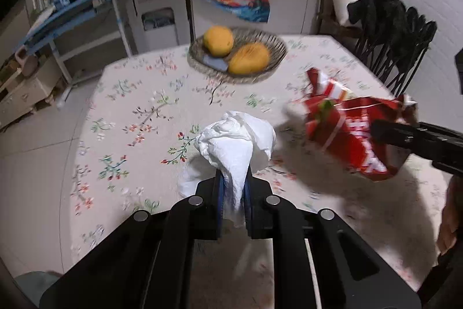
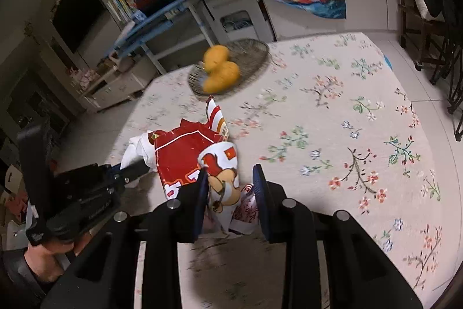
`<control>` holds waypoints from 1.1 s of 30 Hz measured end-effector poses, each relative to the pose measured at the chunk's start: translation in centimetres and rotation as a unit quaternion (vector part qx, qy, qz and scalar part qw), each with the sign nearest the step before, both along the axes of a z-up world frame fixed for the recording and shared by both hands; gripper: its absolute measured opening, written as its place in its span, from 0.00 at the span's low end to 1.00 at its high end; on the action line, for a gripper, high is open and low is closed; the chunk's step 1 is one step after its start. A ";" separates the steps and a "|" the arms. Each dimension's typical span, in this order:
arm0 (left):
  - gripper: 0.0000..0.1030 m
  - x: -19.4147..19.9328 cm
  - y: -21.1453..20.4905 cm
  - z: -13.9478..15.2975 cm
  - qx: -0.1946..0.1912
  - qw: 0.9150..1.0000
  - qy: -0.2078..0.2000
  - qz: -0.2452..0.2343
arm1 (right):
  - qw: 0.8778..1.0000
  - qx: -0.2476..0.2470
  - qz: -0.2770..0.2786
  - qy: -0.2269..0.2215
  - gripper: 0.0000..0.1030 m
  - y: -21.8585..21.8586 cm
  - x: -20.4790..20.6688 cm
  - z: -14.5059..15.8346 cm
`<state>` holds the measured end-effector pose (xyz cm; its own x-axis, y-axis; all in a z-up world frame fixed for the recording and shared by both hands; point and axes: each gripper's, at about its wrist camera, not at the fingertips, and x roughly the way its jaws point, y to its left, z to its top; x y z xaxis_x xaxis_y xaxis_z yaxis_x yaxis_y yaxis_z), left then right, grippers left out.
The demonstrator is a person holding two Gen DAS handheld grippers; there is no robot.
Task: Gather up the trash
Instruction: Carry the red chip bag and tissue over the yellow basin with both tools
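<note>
Tissue (image 1: 234,146) pinched in left gripper (image 1: 233,193), red wrapper (image 2: 196,155) clamped in right gripper (image 2: 231,190), above mid-table (image 2: 347,106), basket (image 1: 272,44) well apart.

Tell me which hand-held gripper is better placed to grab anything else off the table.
Neither looks free. The left hand-held gripper is shut on the white tissue, and the right hand-held gripper grips the red snack wrapper. Both probably need to drop their trash first.
</note>
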<state>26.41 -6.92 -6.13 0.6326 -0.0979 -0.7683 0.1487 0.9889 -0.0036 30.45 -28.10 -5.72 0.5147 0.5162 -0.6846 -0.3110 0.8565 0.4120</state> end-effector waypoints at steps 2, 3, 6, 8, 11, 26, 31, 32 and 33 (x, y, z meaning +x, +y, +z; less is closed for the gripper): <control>0.11 -1.7 0.2 1.3 -0.009 1.000 -0.015 0.000 | 1.000 0.002 0.001 -0.009 0.30 0.1 -0.9 0.7; 0.11 -2.7 0.3 1.9 -0.014 1.000 -0.022 0.001 | 1.000 0.004 0.001 -0.013 0.30 0.1 -1.6 1.1; 0.11 -5.3 0.9 3.4 -0.027 0.999 -0.038 0.007 | 1.000 0.014 -0.003 -0.024 0.30 -0.2 -3.4 2.3; 0.11 -6.8 1.5 4.2 -0.034 0.998 -0.047 0.014 | 0.999 0.023 -0.009 -0.032 0.30 -0.7 -4.5 3.1; 0.11 -8.9 2.0 4.7 -0.040 0.998 -0.051 0.027 | 0.998 0.035 -0.018 -0.040 0.30 -1.3 -6.3 3.8; 0.11 -18.5 2.0 5.6 -0.011 0.996 -0.082 0.045 | 0.997 0.034 -0.009 -0.069 0.30 -0.5 -13.6 4.6; 0.11 -20.9 2.2 5.3 -0.016 0.996 -0.079 0.047 | 0.997 0.045 -0.016 -0.065 0.30 -1.1 -16.1 3.9; 0.11 -21.3 2.1 5.2 -0.015 0.996 -0.080 0.046 | 0.997 0.046 -0.018 -0.062 0.30 -1.2 -16.5 3.7; 0.11 -21.8 1.9 5.1 -0.012 0.996 -0.081 0.044 | 0.997 0.047 -0.018 -0.060 0.30 -1.2 -16.8 3.5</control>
<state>4.66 -4.99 -1.00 0.7546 -0.0536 -0.6540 0.0616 0.9980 -0.0107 13.64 -29.33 -2.20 0.6099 0.5543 -0.5663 -0.3327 0.8277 0.4519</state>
